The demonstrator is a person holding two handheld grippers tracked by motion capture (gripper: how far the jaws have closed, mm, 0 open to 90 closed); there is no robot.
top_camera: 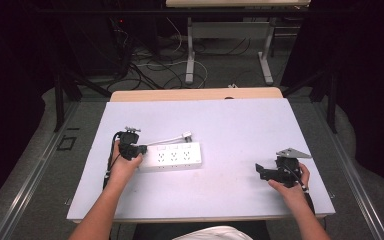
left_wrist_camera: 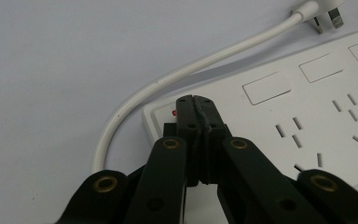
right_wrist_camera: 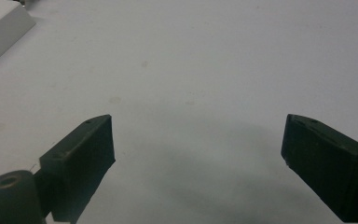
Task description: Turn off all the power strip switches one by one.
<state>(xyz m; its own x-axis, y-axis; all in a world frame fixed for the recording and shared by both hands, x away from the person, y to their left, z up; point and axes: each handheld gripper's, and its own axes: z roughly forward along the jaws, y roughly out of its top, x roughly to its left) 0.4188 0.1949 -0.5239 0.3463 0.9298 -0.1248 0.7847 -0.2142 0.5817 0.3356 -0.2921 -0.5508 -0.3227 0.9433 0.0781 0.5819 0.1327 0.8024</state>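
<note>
The left hand (top_camera: pixel 121 167) reaches forward and holds the left tongs (left_wrist_camera: pixel 195 103) clenched tight, tips on the left end of the white power strip (top_camera: pixel 171 156) by a small red light (left_wrist_camera: pixel 174 113). The strip lies left of the middle of the pale surface (top_camera: pixel 230 125), its cord (left_wrist_camera: pixel 168 81) curling behind. The right hand (top_camera: pixel 292 187) rests near the right edge, right tongs (right_wrist_camera: pixel 198 140) spread wide, grasping nothing.

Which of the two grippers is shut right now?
The left gripper, tips pressed together at the power strip's switch end. The right gripper is wide open over bare table.
</note>
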